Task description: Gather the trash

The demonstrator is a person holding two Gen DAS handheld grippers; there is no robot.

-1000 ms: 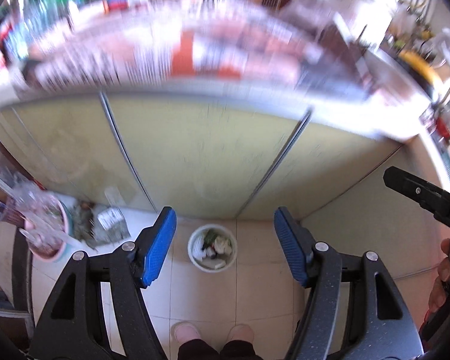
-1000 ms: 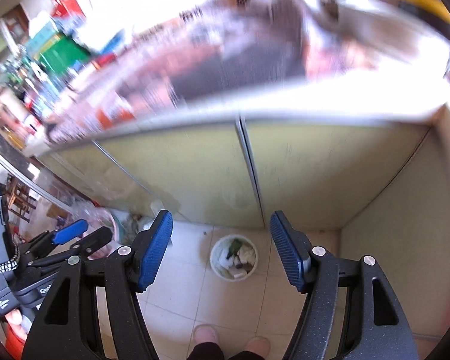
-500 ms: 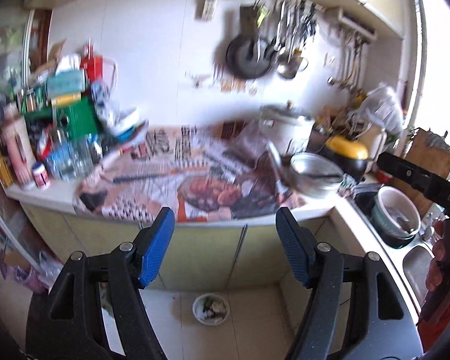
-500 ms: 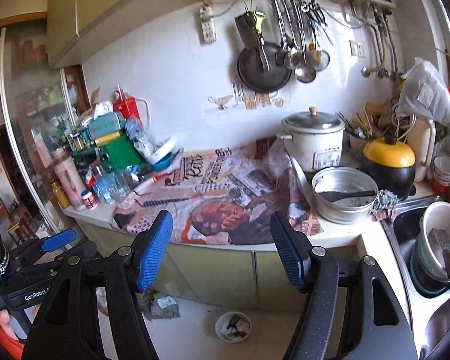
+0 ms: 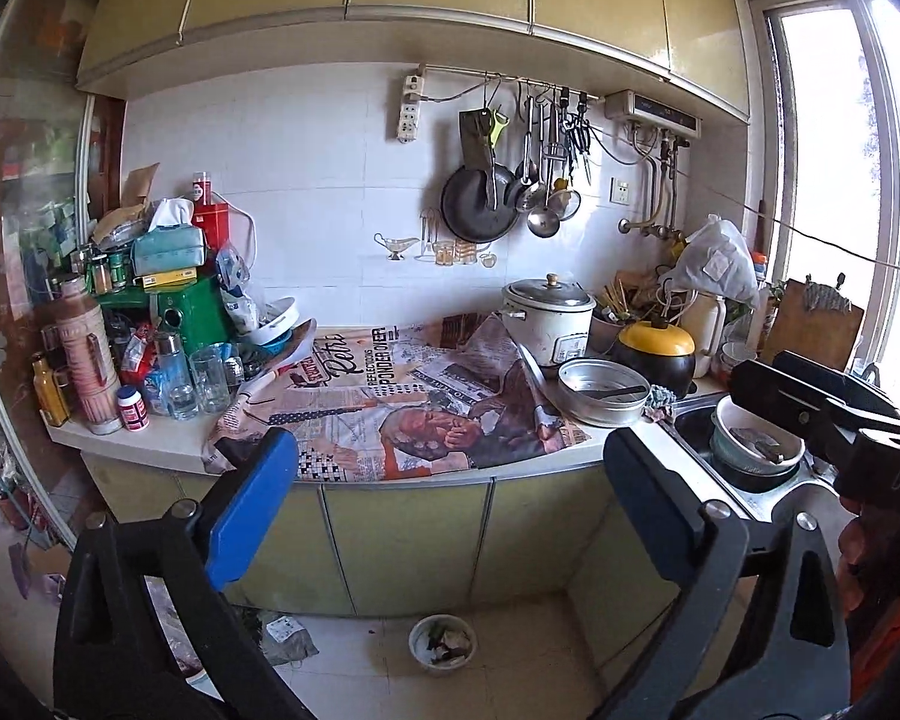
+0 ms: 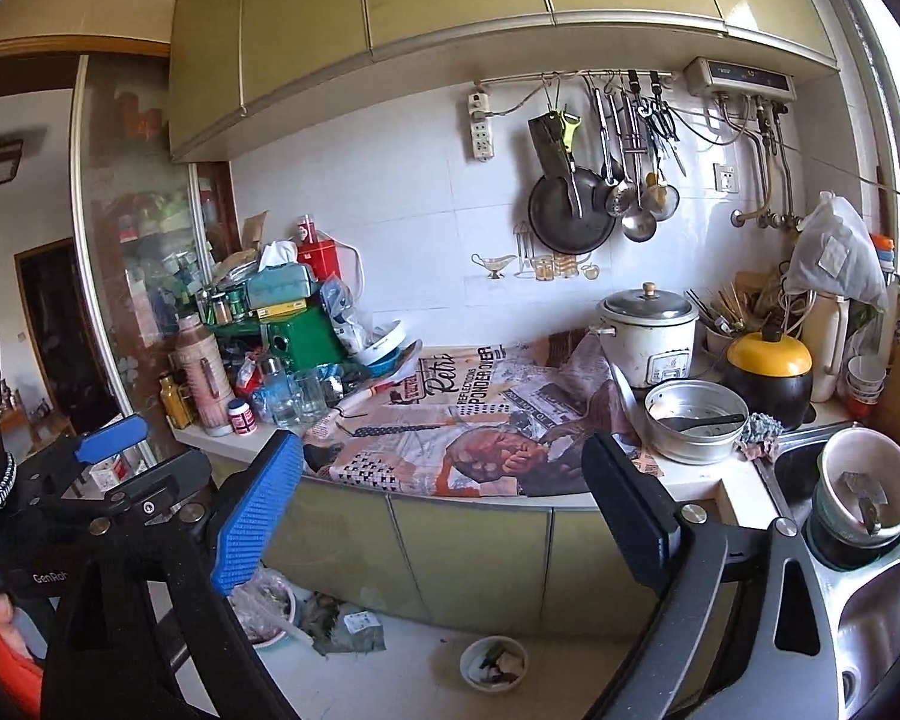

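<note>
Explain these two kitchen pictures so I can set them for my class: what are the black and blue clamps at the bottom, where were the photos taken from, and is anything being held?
There is no robot here. A person holds a two-finger gripper in each hand, and each gripper carries a wide-angle camera looking forward along its fingers. One picture comes from the left gripper, the other from the right gripper. Both are open and hold nothing. Ahead is a cluttered counter with a printed newspaper-style sheet, a rice cooker, a metal pan and a yellow-lidded pot. On the floor below stands a small white bin with scraps in it, likely where the trash goes.
</note>
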